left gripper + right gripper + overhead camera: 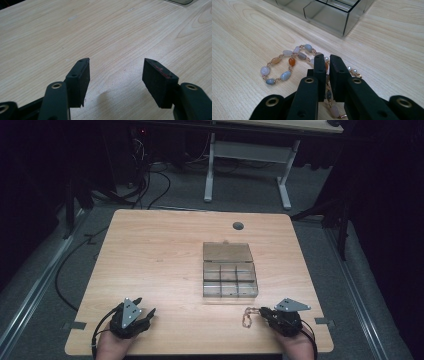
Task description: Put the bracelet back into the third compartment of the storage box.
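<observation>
Pinching a beaded bracelet of pale, grey and orange stones on a thin gold chain (287, 66), the right gripper (326, 61) has its black jaws nearly together on the strand, near the front right edge of the light wooden table (150, 250). Most of it lies looped on the wood just short of the clear plastic compartment box with its lid open (229, 276). Over on the front left, the left gripper (116, 68) sits with jaws spread wide over bare wood, holding nothing.

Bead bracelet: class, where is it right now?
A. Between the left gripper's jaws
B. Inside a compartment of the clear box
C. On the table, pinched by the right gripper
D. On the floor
C: the right gripper is shut on the bead bracelet, which lies on the table short of the clear box.
</observation>
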